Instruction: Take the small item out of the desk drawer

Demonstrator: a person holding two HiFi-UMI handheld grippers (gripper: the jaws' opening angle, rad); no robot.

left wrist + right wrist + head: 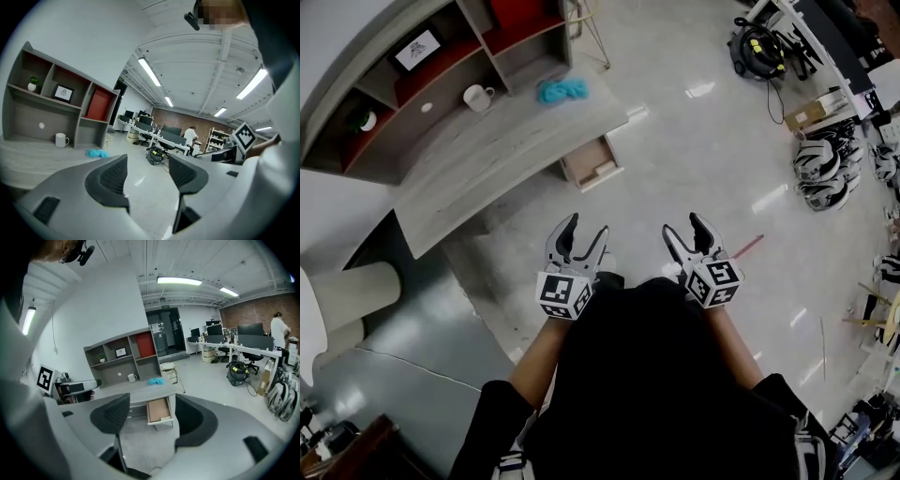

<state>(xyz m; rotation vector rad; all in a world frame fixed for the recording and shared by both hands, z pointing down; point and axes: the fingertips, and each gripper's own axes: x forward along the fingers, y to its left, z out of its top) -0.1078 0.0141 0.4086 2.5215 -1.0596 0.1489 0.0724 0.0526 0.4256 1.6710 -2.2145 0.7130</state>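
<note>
A: Across the open floor, the desk [487,150] is seen well apart from both grippers, with its drawer [584,159] pulled out at the near corner.

B: The small item [606,171] is spotted lying toward the drawer's outer end, pale and flat. It is judged light and stiff. It could be pinched by its narrow sides from above, though finer detail cannot be made out from this far.

A: The left gripper [587,228] and right gripper [684,225] are held side by side, jaws spread, with nothing between them.

B: No obstacle is seen on the way. The shelf unit [481,37], a teal cloth [562,90] and a mug [475,96] are set back on the desktop. Only the drawer's walls may crowd the jaws.
</note>
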